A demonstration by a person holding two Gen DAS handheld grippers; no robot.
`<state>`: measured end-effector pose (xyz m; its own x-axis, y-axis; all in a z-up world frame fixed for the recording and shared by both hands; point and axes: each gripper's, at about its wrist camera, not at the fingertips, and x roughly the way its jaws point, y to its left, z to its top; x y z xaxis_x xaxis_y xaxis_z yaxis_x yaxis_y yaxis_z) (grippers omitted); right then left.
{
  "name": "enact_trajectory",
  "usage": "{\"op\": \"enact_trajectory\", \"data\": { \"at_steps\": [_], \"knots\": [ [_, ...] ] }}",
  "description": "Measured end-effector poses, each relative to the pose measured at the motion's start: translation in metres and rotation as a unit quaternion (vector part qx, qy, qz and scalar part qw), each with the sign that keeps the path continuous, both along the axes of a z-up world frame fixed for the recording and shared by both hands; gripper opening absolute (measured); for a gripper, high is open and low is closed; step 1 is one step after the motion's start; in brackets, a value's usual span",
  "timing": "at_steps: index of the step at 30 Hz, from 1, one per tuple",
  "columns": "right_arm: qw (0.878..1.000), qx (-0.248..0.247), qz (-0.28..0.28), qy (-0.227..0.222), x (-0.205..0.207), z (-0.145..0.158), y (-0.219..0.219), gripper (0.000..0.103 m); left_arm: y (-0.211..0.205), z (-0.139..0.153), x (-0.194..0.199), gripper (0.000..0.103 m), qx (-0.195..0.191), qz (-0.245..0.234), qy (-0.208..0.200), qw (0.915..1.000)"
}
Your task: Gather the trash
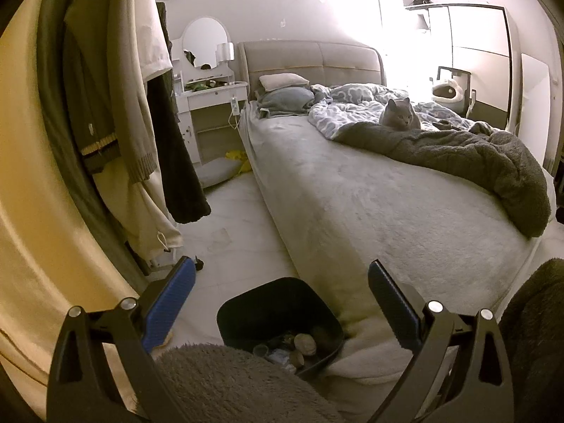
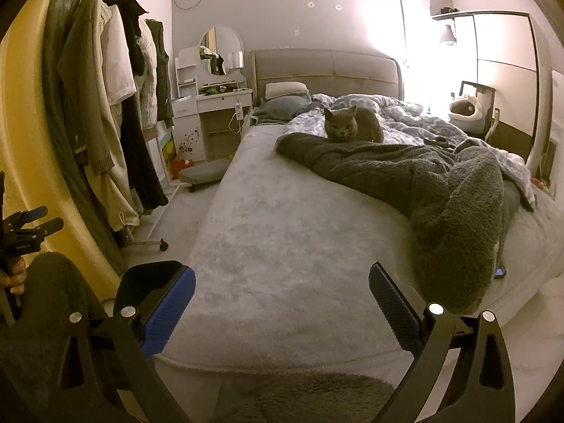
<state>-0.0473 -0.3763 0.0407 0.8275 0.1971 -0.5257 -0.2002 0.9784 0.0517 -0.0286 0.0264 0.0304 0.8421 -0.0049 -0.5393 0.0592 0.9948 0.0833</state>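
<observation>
Fingers on both grippers — left gripper (image 1: 282, 296) and right gripper (image 2: 282, 298) — are spread wide, grasping nothing. One black trash bin (image 1: 246, 313) stands on the floor beside the bed (image 1: 370, 204), holding several crumpled scraps. One grey cat (image 2: 350, 125) lies on the bedding.

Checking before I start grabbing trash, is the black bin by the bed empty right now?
No, the left wrist view shows the black bin on the floor beside the bed already holding several crumpled pieces of trash at its bottom.
</observation>
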Motion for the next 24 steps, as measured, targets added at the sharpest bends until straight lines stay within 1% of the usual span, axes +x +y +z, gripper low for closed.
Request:
{"op": "enact_trajectory", "data": {
  "at_steps": [10,24],
  "knots": [
    [1.000,-0.005,0.002,0.003,-0.0005,-0.0025,0.0017,0.100,-0.0070,-0.0024,-0.0024,0.100,-0.003,-0.001,0.001,1.0000],
    [1.000,-0.003,0.004,0.003,0.0023,-0.0043,-0.0024,0.100,-0.0062,-0.0016,-0.0024,0.100,-0.006,0.000,0.002,1.0000]
  ]
}}
